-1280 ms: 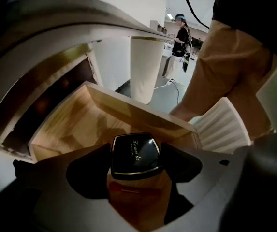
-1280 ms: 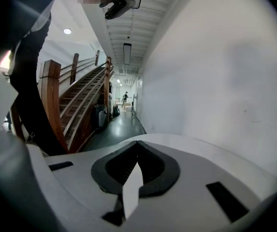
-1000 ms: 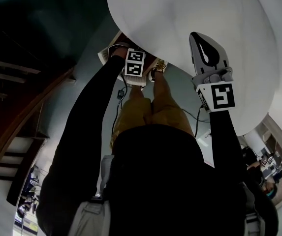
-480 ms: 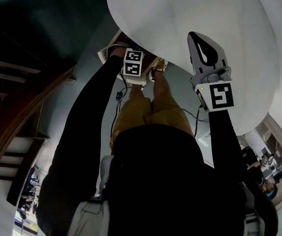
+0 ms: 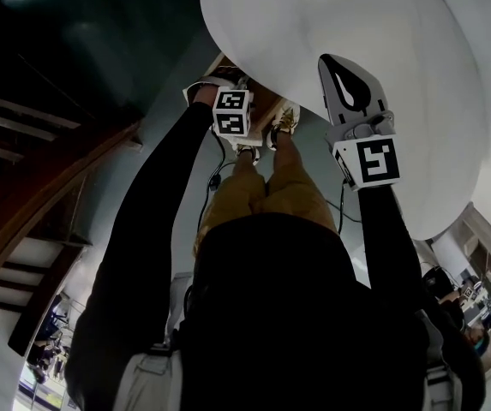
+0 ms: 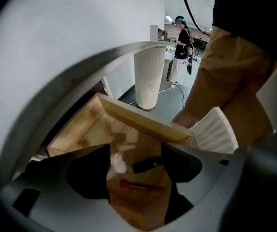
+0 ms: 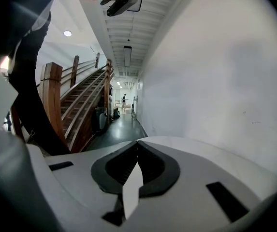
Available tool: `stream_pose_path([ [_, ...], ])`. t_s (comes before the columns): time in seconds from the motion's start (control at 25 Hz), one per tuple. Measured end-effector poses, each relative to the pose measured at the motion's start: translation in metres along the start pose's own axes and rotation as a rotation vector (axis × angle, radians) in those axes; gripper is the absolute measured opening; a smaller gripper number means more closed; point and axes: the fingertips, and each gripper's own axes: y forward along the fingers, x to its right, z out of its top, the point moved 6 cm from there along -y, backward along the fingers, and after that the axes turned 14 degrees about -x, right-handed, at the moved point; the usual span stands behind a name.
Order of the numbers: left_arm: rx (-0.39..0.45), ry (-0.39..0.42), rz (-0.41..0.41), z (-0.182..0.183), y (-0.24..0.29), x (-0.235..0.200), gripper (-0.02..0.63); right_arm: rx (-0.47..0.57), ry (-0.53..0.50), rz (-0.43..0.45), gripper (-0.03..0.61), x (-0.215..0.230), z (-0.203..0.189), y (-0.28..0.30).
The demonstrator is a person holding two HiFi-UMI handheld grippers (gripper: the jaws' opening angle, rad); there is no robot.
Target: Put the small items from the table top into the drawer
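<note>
White round counter, top bare wherever shown. Pale wooden drawer, open, projecting from beneath the counter's edge. Left tongs poised over the drawer, spread wide and pinching nothing, with the drawer floor in plain sight between them. Right tongs above the counter, pressed together and empty.

On the drawer floor, close together:
- **Slim red stick:** judged light and stiff, apt to roll; best pinched across mid-length.
- **Short black bar:** judged light and rigid; best taken across its narrow sides.
- **Small clear-white lump:** material not discernible, possibly soft or slippery; gentle pressure at the widest part.
</note>
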Motion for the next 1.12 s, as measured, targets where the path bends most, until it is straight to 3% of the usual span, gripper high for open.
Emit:
stream_pose_path([
  [0.16,0.014,-0.092,0.042,-0.009,-0.029,0.000,0.344,0.084,-0.011,0.003,0.026,-0.007,0.016,-0.005],
  [0.48,0.131,-0.343,0.206,-0.027,-0.104,-0.005,0.344,0.153,-0.039,-0.003,0.026,-0.031,0.037,-0.017],
  [0.72,0.344,-0.578,0.334,-0.011,-0.184,-0.026,0.344,0.196,-0.028,-0.037,0.026,-0.021,0.052,-0.037],
  [0.92,0.500,-0.679,0.431,0.007,-0.239,-0.022,0.344,0.225,-0.032,-0.053,0.026,-0.014,0.051,-0.054],
  [1.12,0.679,-0.772,0.479,-0.001,-0.301,-0.013,0.342,0.243,-0.030,-0.065,0.026,-0.030,0.061,-0.059],
])
